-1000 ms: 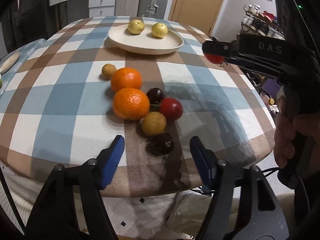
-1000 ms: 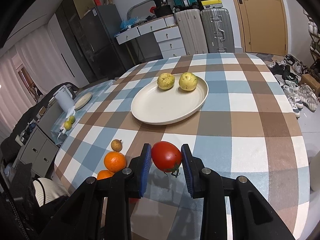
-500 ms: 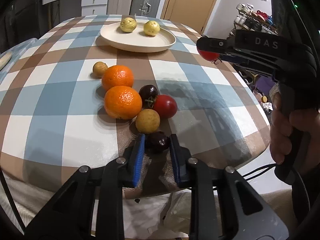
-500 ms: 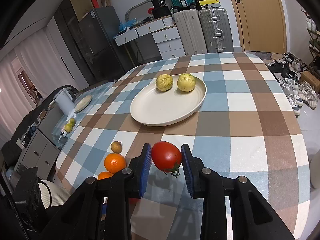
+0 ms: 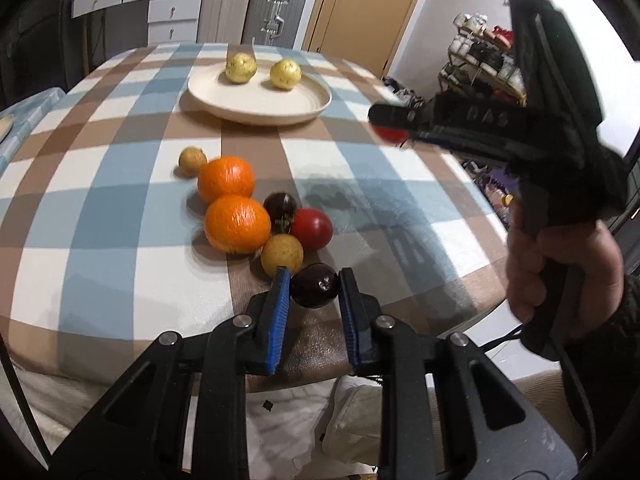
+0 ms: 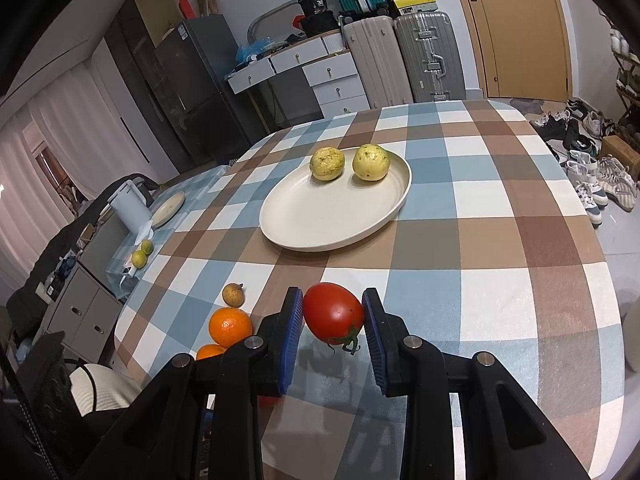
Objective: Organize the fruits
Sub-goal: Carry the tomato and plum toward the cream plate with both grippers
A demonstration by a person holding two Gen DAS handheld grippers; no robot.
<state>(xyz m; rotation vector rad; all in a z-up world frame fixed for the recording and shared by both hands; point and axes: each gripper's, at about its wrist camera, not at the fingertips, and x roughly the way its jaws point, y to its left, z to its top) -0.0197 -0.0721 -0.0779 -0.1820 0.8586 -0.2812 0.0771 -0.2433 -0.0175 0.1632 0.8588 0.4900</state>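
Two pale yellow fruits (image 6: 327, 163) (image 6: 371, 161) sit side by side at far rim of cream plate (image 6: 304, 236), frame centre. Two oranges (image 5: 226, 178) (image 5: 237, 223) touching, mid-frame; dark tomato (image 5: 280, 206), red tomato (image 5: 311, 228), small tan fruit (image 5: 282, 254) clustered beside them. Dark plum-coloured fruit (image 5: 315, 285) lower centre. Red tomato with green calyx (image 6: 333, 313) lower centre, right wrist view.

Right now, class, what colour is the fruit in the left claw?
Dark purple, almost black fruit; left wrist view shows it best.

suitcases (image 6: 400, 60) | drawers (image 6: 320, 76) | door (image 6: 516, 28) | shoes (image 6: 596, 168) | kettle (image 6: 130, 208)
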